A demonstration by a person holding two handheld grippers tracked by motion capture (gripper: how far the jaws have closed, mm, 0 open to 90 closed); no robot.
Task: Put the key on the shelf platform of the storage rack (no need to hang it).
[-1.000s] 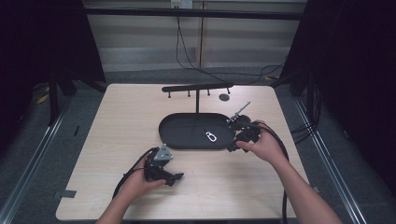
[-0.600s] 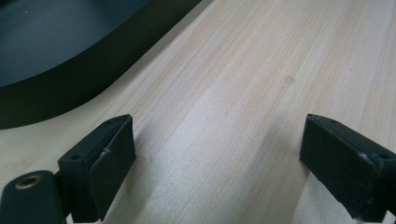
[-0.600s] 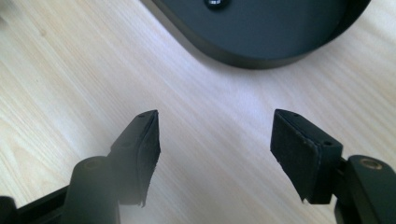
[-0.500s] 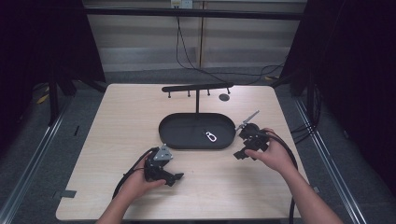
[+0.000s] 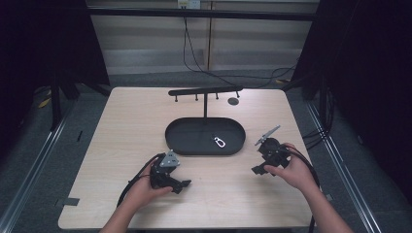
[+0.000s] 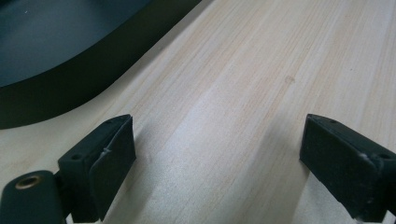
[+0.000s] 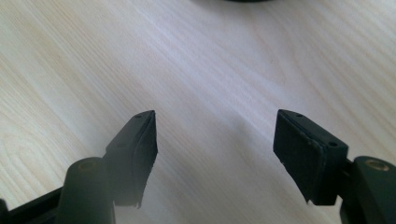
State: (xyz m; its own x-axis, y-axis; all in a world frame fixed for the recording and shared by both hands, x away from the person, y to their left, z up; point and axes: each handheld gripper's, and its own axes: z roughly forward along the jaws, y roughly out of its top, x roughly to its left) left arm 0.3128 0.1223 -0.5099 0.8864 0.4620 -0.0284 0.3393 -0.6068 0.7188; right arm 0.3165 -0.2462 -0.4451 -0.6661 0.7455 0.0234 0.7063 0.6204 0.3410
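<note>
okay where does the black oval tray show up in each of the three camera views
High view: the black oval tray sits mid-table, ahead of both grippers, a small white clip inside.
Left gripper view: its dark rim fills the upper left corner, beyond the open jaws.
Right gripper view: a dark sliver at the top edge, probably its rim.
Shared landmark: the light wooden tabletop.
</note>
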